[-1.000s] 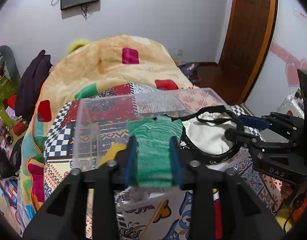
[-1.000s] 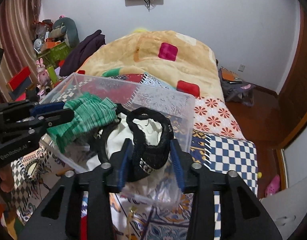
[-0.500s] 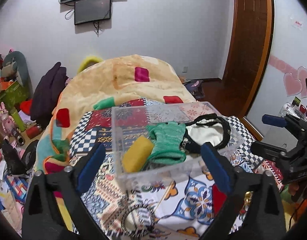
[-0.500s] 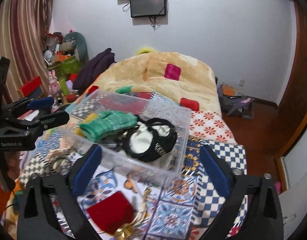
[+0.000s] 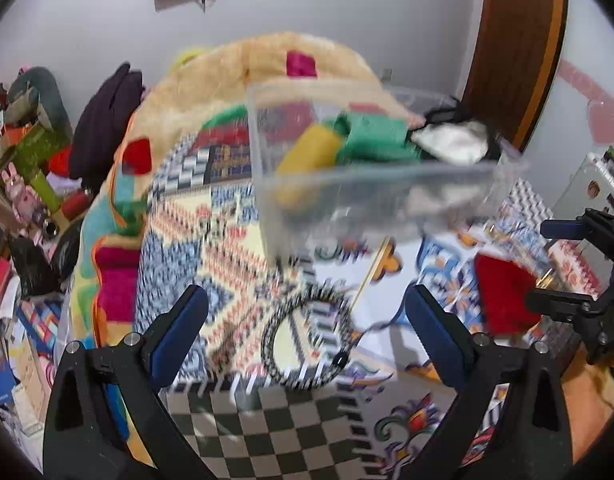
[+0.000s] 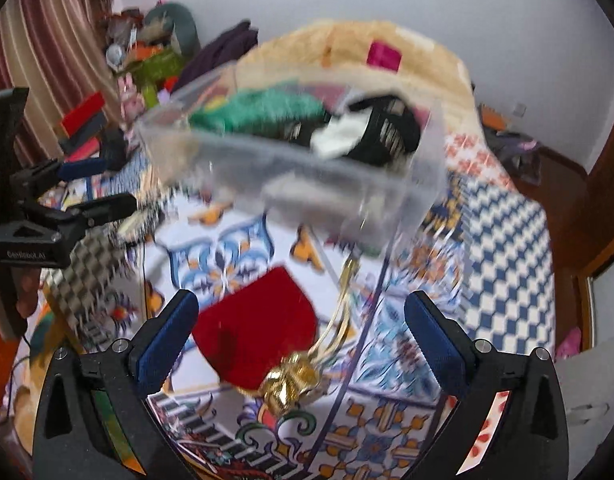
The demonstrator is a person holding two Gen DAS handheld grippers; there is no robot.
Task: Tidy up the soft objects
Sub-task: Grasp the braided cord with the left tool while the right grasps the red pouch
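Observation:
A clear plastic bin (image 5: pixel 379 188) stands on the patterned bedspread and also shows in the right wrist view (image 6: pixel 307 168). In it lie a green knit item (image 5: pixel 371 136), a yellow soft item (image 5: pixel 307 156) and a black-and-white cloth (image 5: pixel 455 140). My left gripper (image 5: pixel 307 332) is open and empty, above a black-and-white braided loop (image 5: pixel 307 340) on the bed. My right gripper (image 6: pixel 303 340) is open and empty, above a red velvet pouch (image 6: pixel 255 328) with a gold tassel (image 6: pixel 295 376). The pouch also shows in the left wrist view (image 5: pixel 503 292).
A beige blanket (image 5: pixel 267 72) with coloured patches covers the far bed. Clutter and toys (image 5: pixel 31 152) are piled at the left. A wooden door (image 5: pixel 519 40) is at the right. The other gripper (image 6: pixel 67 204) shows at the left of the right wrist view.
Both grippers let go of the green knit item and the black-and-white cloth into the bin, opened wide, and drew back toward the near bed. Current frames are motion-blurred.

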